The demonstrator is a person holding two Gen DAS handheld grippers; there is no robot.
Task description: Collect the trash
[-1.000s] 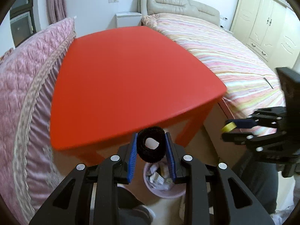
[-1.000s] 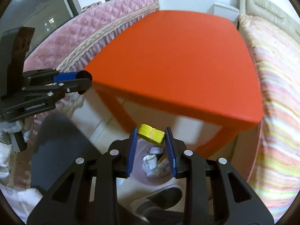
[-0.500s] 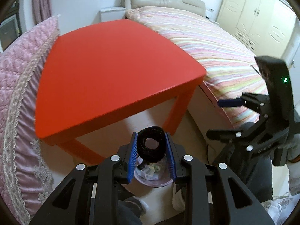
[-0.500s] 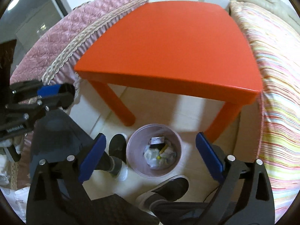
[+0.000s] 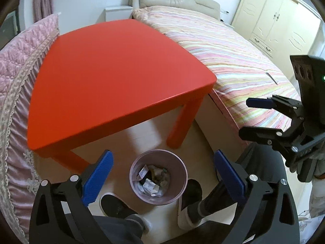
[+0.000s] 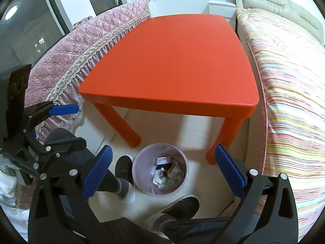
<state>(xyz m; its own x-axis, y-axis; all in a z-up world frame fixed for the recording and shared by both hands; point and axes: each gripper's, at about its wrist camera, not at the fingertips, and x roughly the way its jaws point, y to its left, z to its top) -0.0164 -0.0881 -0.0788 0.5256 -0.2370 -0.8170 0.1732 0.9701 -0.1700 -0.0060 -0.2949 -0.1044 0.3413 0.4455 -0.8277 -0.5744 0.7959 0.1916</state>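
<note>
A pink waste bin (image 5: 136, 178) stands on the floor in front of the red table (image 5: 113, 75), holding several crumpled scraps of trash (image 5: 151, 180). My left gripper (image 5: 162, 158) is open and empty, held above the bin. My right gripper (image 6: 161, 154) is open and empty too, also above the bin (image 6: 140, 172), whose trash (image 6: 166, 172) shows inside. The right gripper also shows at the right of the left wrist view (image 5: 256, 118), and the left gripper at the left of the right wrist view (image 6: 69, 125). The red table top (image 6: 174, 59) is bare.
A striped bed (image 5: 233, 61) runs along the table's right side. A pink quilted cover (image 5: 14, 77) lies on its left. The person's feet in dark shoes (image 6: 124, 168) stand beside the bin. A white nightstand (image 5: 117, 13) and cream wardrobe (image 5: 280, 20) stand at the back.
My left gripper has opened and the black ring it held is gone from its jaws. The right gripper opened half a second earlier, releasing the yellow piece. Both grippers rose.
</note>
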